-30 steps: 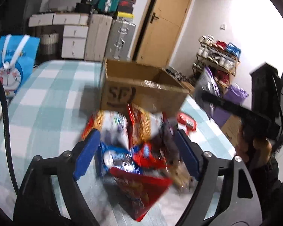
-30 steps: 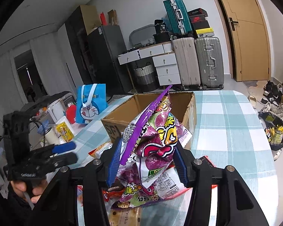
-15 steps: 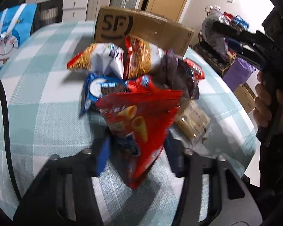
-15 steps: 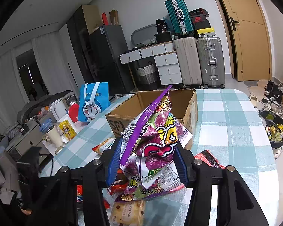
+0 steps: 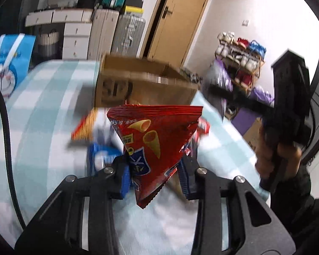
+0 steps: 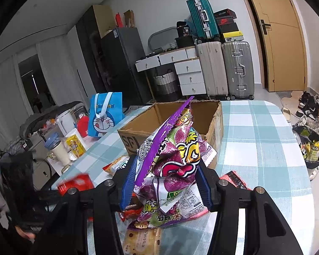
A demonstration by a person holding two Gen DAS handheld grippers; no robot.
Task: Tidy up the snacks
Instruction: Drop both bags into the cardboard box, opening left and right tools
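Observation:
In the left wrist view my left gripper (image 5: 154, 175) is shut on a red snack bag (image 5: 157, 140) printed with cone-shaped crisps, held above the table. Blurred behind it lies the snack pile (image 5: 100, 153) with a blue packet and an orange one. Farther back stands the open cardboard box (image 5: 146, 85). In the right wrist view my right gripper (image 6: 164, 182) is shut on a purple snack bag (image 6: 176, 155), held upright before the cardboard box (image 6: 172, 119). Under it lie more snacks (image 6: 142, 238). The left gripper and red bag (image 6: 76, 183) appear blurred at the lower left.
The table wears a teal checked cloth (image 6: 259, 140). A blue cartoon bag (image 6: 104, 116), cups and a yellow carton (image 6: 74, 146) stand left of the table. Suitcases (image 6: 223, 70) and drawers line the back wall beside a wooden door (image 6: 280, 36). A shoe rack (image 5: 242, 63) stands to the right.
My left gripper closed on the red snack bag in the pile and lifted it off the table. The right gripper kept still with the purple bag.

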